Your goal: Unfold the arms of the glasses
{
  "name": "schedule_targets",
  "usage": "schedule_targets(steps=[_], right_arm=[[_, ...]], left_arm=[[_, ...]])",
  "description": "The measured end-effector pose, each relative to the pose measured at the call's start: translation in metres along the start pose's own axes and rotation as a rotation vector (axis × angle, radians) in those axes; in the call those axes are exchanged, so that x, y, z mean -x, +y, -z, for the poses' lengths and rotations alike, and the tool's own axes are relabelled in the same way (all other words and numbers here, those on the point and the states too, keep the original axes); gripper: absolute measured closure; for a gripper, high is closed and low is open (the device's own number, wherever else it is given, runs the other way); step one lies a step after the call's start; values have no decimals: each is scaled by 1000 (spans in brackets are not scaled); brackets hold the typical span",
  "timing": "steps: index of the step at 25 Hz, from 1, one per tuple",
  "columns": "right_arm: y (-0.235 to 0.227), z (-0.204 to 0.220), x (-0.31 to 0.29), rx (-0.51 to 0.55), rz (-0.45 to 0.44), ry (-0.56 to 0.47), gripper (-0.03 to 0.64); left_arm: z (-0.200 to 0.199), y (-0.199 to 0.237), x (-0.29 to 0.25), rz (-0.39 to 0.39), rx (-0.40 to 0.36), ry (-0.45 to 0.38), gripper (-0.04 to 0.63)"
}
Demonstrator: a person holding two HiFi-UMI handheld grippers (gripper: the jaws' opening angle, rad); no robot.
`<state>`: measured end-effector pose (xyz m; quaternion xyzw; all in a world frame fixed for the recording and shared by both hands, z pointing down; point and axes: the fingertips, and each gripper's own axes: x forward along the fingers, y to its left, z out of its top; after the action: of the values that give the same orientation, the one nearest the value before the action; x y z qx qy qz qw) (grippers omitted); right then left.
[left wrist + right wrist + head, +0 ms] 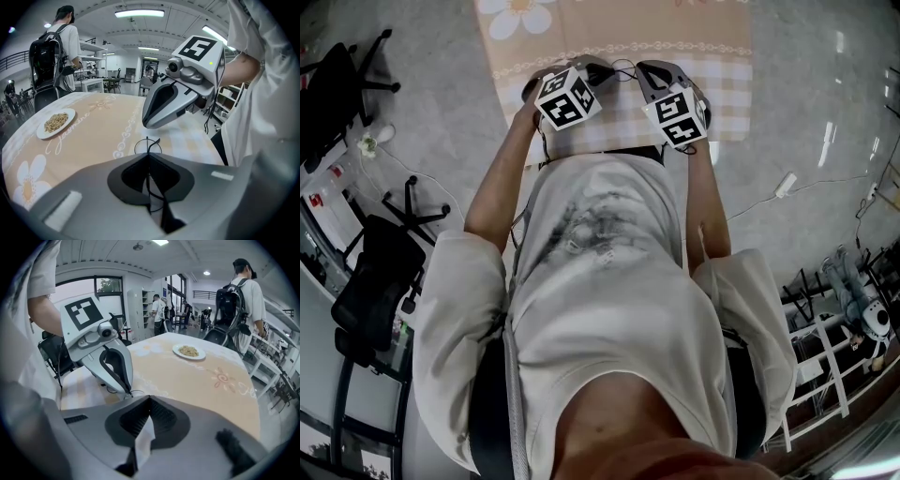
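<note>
The glasses (pixel 148 146) are thin black wire; in the left gripper view one round lens rim sticks out just past the jaw tips, above the peach tablecloth (pixel 93 131). My left gripper (pixel 149 155) is shut on the wire frame, which runs down between its jaws. My right gripper (pixel 150 400) is shut too, with a pale sliver of the glasses (pixel 143 439) caught between its jaws. In the head view the left gripper (pixel 605 68) and the right gripper (pixel 645 71) meet tip to tip over the table's near edge, and the glasses are barely visible between them.
A white plate of grain (pixel 55 123) sits further out on the tablecloth, the same plate (pixel 189 351) also showing in the right gripper view. A person with a backpack (pixel 236 291) stands beyond the table. Black office chairs (pixel 380 281) stand on the floor at the left.
</note>
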<state>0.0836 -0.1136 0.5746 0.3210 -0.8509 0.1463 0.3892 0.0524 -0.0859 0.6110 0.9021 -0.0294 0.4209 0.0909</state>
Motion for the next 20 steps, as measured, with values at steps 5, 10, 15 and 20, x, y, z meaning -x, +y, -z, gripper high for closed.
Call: schedule_targets(steps=[5, 10, 15, 20], right_arm=[[5, 8, -9, 20, -47, 26, 600], [12, 7, -14, 65, -99, 38, 600], [17, 10, -20, 115, -127, 64, 600], [19, 11, -23, 161, -137, 80, 600]], left_arm=[[1, -2, -1, 16, -10, -1, 578], [1, -3, 1, 24, -19, 0, 578], [1, -3, 1, 26, -22, -1, 578], [0, -3, 2, 27, -22, -10, 578]])
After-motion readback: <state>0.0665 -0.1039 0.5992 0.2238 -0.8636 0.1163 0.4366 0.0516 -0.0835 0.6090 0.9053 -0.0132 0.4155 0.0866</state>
